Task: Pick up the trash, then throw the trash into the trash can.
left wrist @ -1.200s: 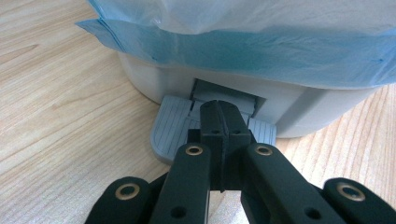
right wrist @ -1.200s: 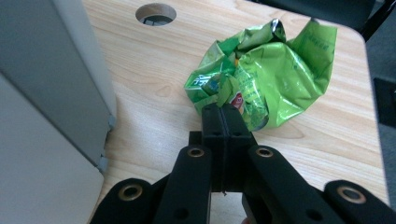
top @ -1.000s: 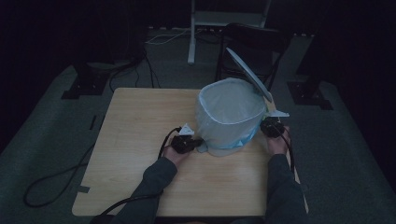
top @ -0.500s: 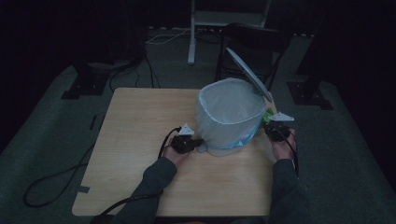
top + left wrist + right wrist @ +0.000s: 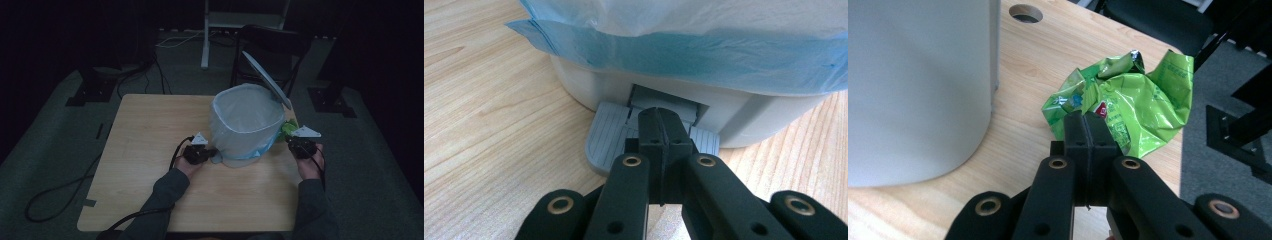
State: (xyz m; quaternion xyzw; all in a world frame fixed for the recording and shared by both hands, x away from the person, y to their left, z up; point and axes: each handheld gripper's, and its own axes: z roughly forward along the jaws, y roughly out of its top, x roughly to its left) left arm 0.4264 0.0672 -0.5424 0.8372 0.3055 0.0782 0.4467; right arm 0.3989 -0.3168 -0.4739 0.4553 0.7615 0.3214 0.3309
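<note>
1. A white pedal bin (image 5: 246, 125) lined with a blue bag (image 5: 684, 55) stood on the wooden table (image 5: 145, 130), its lid (image 5: 266, 80) tipped up and open.

2. The left gripper (image 5: 659, 131) had its jaws pressed together with nothing between them, the tips resting on the grey foot pedal (image 5: 610, 137) at the base of the bin; judging by the raised lid, that pressure was holding it up.

3. The right gripper (image 5: 1087, 134) also had its jaws together. They sat at the near edge of a crumpled green snack wrapper (image 5: 1128, 95), and whether a fold of foil was pinched between them could not be told.

4. The wrapper lay on the table just beside the bin's right wall, close to the table's edge; in the high view it showed as a green patch (image 5: 288, 129) between the bin and the right gripper (image 5: 300, 145).

5. The wrapper looked very light, thin and crinkly, with a slick printed surface. It would likely crush without harm but could slip from a shallow grip.

6. A thick bunched fold near its middle seemed the best place to take hold, rather than a single loose flap.
</note>
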